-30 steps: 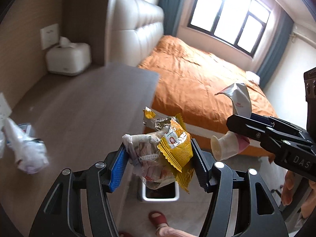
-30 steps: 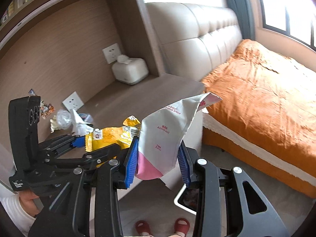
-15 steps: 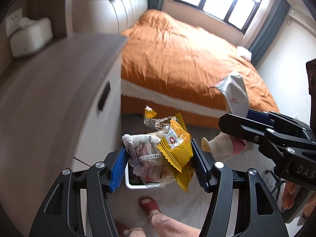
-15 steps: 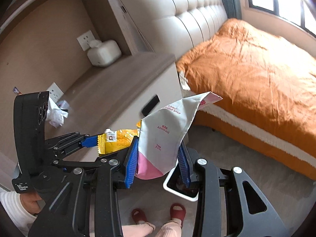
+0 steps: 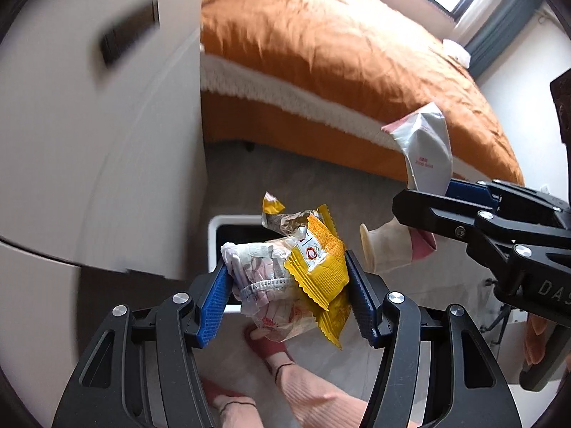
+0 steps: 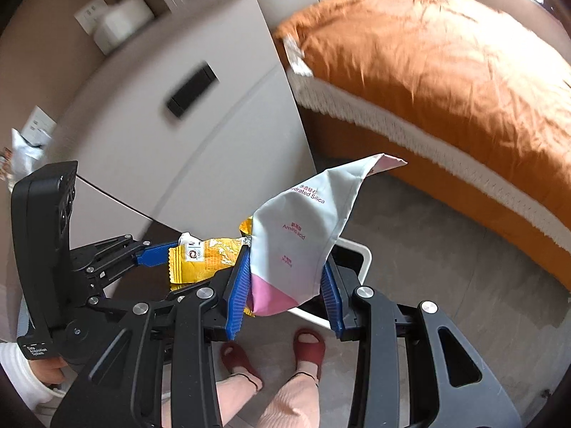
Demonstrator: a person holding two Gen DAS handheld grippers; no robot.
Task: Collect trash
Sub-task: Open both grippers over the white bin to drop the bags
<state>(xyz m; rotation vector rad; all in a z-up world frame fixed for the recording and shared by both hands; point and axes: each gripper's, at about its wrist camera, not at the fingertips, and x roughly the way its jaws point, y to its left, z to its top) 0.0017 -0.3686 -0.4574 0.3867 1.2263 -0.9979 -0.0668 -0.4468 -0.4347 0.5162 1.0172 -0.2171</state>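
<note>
My left gripper [image 5: 287, 301] is shut on a bundle of trash: a yellow snack wrapper [image 5: 317, 267] and a clear crumpled packet [image 5: 262, 278]. It hangs over a white bin [image 5: 219, 235] with a dark inside, on the floor by the nightstand. My right gripper [image 6: 283, 287] is shut on a white and pink toothpaste tube [image 6: 299, 246], just above the same bin [image 6: 358, 262]. In the left wrist view the right gripper [image 5: 464, 214] holds the tube [image 5: 426, 149] at the right. In the right wrist view the left gripper [image 6: 146, 253] and its yellow wrapper [image 6: 200, 262] sit to the left.
A white nightstand [image 5: 89, 142] with a dark handle slot stands left of the bin. The bed with an orange cover [image 6: 446, 71] runs along the right. A tissue box [image 6: 121, 25] sits on the nightstand top. The person's feet in red slippers [image 6: 308, 347] stand on the grey floor.
Both grippers have come down from nightstand-top height to just over the bin and tilted further downward. Each still holds its trash.
</note>
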